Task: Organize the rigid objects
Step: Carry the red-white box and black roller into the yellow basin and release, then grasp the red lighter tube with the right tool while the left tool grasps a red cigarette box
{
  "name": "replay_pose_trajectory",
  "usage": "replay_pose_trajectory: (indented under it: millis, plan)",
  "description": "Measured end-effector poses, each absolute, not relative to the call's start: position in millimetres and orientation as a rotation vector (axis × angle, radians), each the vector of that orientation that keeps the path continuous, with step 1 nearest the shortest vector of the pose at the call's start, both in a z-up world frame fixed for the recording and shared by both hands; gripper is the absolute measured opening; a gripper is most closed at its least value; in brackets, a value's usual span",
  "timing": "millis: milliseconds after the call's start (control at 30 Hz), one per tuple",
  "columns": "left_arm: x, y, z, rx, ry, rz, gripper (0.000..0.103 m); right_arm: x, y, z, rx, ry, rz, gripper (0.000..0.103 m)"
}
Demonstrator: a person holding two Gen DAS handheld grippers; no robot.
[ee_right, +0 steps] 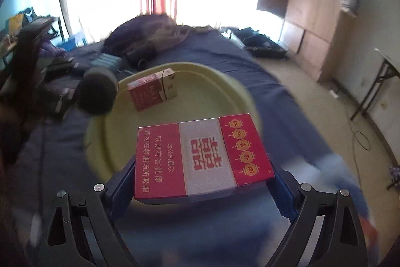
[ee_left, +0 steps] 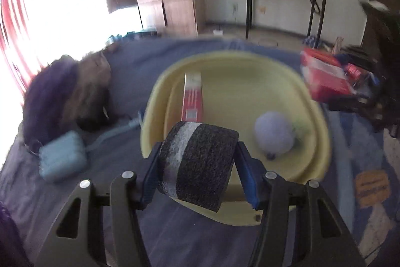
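Your left gripper (ee_left: 197, 167) has its blue pads (ee_left: 246, 174) pressed on a dark foam roll (ee_left: 198, 162) with a grey band round it, and you're holding it over the near rim of the yellow basin (ee_left: 317, 116). The roll sits square between the fingers, its flat ends against the pads. Past it, inside the basin, a slim red pack (ee_left: 192, 98) lies toward the left wall and a pale lilac ball (ee_left: 273, 137) rests toward the right; both are blurred.

Your right gripper (ee_right: 203, 179) is clamped on a red-and-silver cigarette carton (ee_right: 202, 157), gripped by its two short ends, broad printed face up. You've got it over the basin's near edge (ee_right: 100, 131). Farther in, a smaller red cigarette pack (ee_right: 143, 94) leans against a tan box (ee_right: 170, 86), touching it. From this side the foam roll (ee_right: 96, 94) shows at the basin's left rim.

The basin stands on a dark blue bedcover (ee_left: 175, 229). A teal pouch (ee_left: 62, 159) lies on the cover to the basin's left, apart from it.
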State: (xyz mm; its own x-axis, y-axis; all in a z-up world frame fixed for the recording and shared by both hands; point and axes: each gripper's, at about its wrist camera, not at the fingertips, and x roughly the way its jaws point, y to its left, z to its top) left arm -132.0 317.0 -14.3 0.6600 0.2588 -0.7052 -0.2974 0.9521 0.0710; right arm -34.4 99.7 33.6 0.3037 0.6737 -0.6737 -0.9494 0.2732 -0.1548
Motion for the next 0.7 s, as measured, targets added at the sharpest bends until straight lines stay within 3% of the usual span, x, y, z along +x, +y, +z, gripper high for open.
replay_pose_trajectory:
  millis: [133,433,533,600,700]
  plan:
    - [-113,323,-12,-0.056,0.751,0.283,0.057,-10,160,5,-0.594,0.624,1.134,0.093]
    - [-78,322,-33,-0.026,0.756,0.265,0.060,5,199,-20,-0.639,0.678,1.067,0.094]
    - [-92,317,-26,-0.024,0.725,0.243,0.078,3,198,-13,-0.587,0.719,1.085,0.095]
    - [-110,307,-6,-0.005,0.642,0.228,0.099,-2,178,9,-0.525,0.705,1.098,0.100]
    - [-123,293,24,-0.003,0.532,0.189,0.103,-12,122,51,-0.449,0.613,1.097,0.103]
